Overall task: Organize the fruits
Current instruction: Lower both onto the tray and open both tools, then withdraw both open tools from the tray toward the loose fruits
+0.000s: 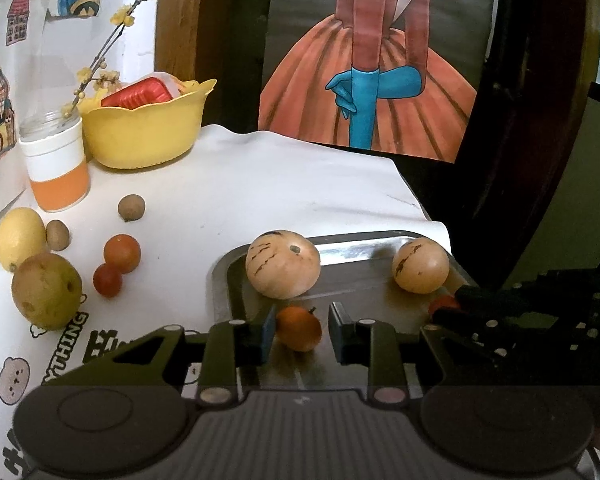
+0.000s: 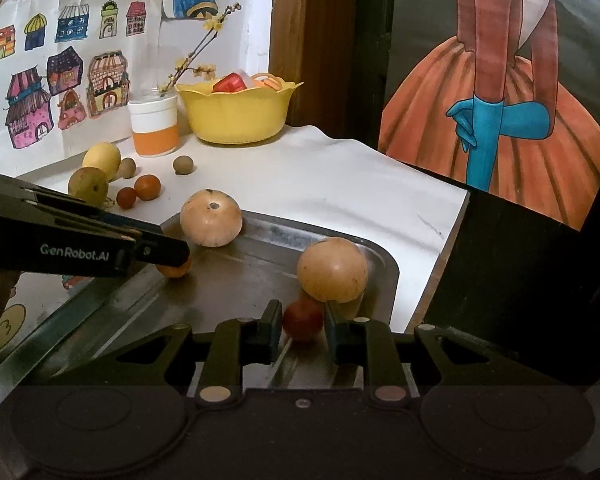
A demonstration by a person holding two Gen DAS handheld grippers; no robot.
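Nearest, the left claw stands partly open around a small orange fruit resting on the metal tray, pads close beside it but seemingly not pressing; the right claw likewise brackets a small red fruit, contact unclear. Both fruits look light, smooth, thin-skinned and apt to roll, so grip gently across the widest middle. Farther off, loose fruit waits on the table.

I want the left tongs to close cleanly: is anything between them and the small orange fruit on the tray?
Nothing visible: the small orange fruit sits on the tray directly between the open left tongs.
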